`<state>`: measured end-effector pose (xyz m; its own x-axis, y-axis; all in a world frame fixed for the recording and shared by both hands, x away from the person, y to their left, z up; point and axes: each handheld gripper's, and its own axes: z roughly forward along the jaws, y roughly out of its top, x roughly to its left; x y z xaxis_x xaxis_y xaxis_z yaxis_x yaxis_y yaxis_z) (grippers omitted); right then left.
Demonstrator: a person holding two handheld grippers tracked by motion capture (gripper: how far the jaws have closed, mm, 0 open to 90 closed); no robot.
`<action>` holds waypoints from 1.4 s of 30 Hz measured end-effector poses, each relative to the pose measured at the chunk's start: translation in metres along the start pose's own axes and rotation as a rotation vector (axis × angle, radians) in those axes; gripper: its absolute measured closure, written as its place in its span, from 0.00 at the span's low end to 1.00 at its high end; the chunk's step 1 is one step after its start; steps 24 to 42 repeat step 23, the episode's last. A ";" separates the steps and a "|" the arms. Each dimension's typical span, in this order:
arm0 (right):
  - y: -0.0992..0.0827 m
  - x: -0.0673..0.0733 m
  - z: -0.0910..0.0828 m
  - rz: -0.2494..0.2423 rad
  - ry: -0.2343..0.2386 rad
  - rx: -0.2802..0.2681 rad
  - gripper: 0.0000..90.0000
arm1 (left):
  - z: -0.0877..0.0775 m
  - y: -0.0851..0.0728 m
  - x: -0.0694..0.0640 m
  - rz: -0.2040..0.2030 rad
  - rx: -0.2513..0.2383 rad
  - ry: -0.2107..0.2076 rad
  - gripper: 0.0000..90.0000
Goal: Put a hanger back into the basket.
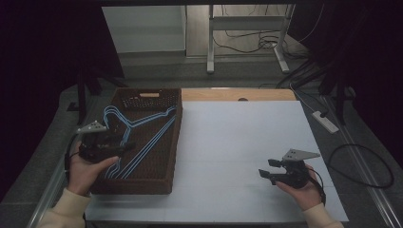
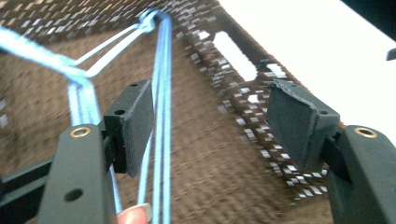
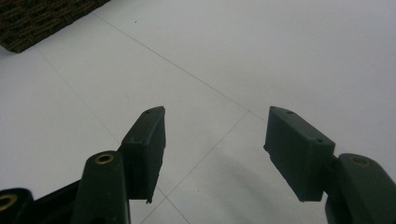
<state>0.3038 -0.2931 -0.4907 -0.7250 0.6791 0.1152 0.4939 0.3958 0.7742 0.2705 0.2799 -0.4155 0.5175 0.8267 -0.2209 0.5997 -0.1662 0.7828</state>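
In the high view, a brown woven basket [image 1: 142, 142] sits along the left edge of the white worktop [image 1: 237, 152], its far end near the far left corner. Blue wire hangers [image 1: 135, 135] lie flat inside it, hooks toward the far wall. The left gripper [image 1: 124, 147] hovers over the basket's left rim, jaws spread with nothing pinched. The right gripper [image 1: 266, 168] is near the worktop's near right corner, well apart from the basket, jaws spread and empty.

In the left gripper view, the left gripper [image 2: 210, 126] stands wide above the basket [image 2: 224, 163] floor; the hangers [image 2: 161, 93] run just beside its left pad, unclamped.

In the right gripper view, the right gripper [image 3: 215, 149] is spread over bare worktop [image 3: 257, 56], with a basket [image 3: 32, 18] corner at the far left.
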 end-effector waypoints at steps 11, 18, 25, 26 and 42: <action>-0.005 -0.006 -0.012 0.041 -0.013 -0.030 0.39 | 0.017 -0.031 -0.063 0.152 -0.075 -0.053 0.35; -0.007 -0.008 -0.015 0.044 -0.026 -0.041 0.34 | 0.033 -0.040 -0.068 0.150 -0.064 -0.055 0.34; -0.007 -0.007 -0.015 0.036 -0.030 -0.039 0.32 | 0.036 -0.042 -0.070 0.150 -0.063 -0.062 0.34; -0.007 -0.007 -0.015 0.036 -0.030 -0.039 0.32 | 0.036 -0.042 -0.070 0.150 -0.063 -0.062 0.34; -0.007 -0.007 -0.015 0.036 -0.030 -0.039 0.32 | 0.036 -0.042 -0.070 0.150 -0.063 -0.062 0.34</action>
